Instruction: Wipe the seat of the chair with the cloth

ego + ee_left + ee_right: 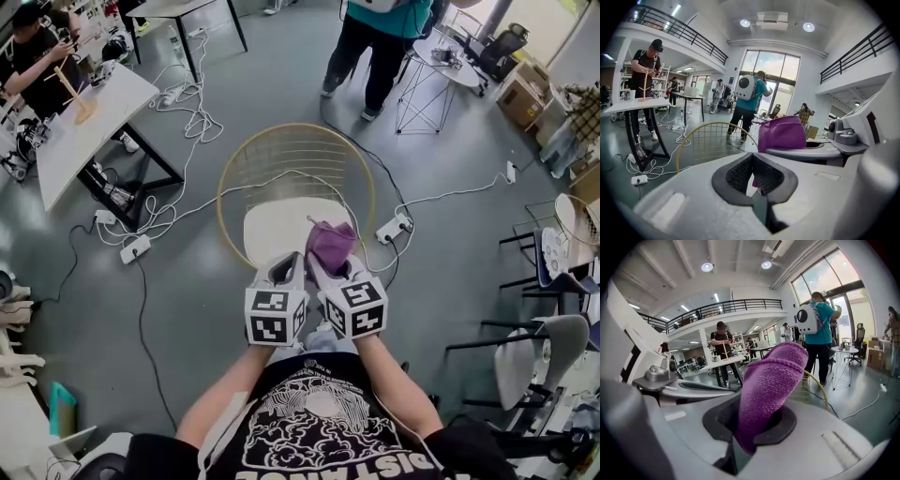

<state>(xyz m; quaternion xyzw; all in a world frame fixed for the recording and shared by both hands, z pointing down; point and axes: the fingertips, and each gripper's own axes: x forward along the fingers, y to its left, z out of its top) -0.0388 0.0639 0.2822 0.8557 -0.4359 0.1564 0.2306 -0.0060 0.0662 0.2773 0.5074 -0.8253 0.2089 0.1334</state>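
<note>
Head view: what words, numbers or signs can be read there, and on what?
"DISTANC": white print on the person's black T-shirt, partly cut by the picture's edge, so uncertain.
Marker cubes: black-and-white square patterns, no letters.
Purple cloth, chair seat: no writing.

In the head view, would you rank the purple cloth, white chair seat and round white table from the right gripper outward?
1. Purple cloth, held by the right gripper.
2. White chair seat, just ahead.
3. Round white table, far upper right.
</note>
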